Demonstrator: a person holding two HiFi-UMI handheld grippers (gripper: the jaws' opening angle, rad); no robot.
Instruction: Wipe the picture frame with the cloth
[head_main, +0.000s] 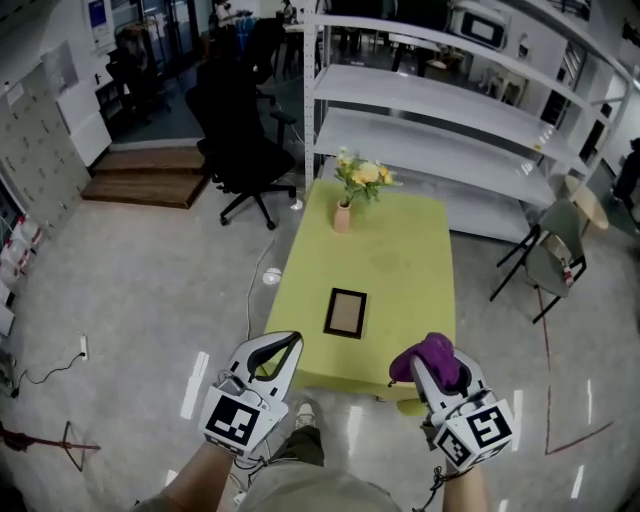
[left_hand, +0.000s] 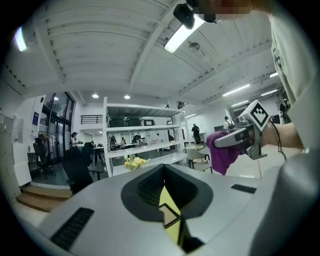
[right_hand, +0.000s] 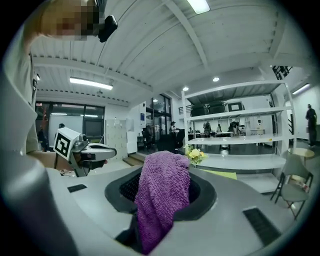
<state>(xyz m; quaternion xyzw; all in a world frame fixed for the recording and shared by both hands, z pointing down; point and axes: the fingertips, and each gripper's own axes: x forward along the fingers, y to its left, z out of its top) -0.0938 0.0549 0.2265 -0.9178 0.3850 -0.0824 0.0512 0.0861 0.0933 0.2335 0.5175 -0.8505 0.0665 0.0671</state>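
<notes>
A dark-rimmed picture frame (head_main: 345, 312) lies flat on the yellow-green table (head_main: 420, 250), toward its near end. Both grippers hang just short of the table's near edge, apart from the frame. My right gripper (head_main: 428, 366) is shut on a purple cloth (head_main: 432, 353), which drapes over its jaws (right_hand: 162, 195). My left gripper (head_main: 288, 343) is to the frame's lower left, with its tips together and nothing held. Through the slit between the left jaws I see the frame (left_hand: 170, 216) on the yellow top. The left gripper view also catches the cloth (left_hand: 222, 150).
A small vase of yellow flowers (head_main: 362, 178) stands at the table's far end. A white shelving unit (head_main: 440, 130) runs behind it. A black office chair (head_main: 240, 150) is at the far left, a grey chair (head_main: 555, 255) to the right, and wooden steps (head_main: 150, 175) beyond.
</notes>
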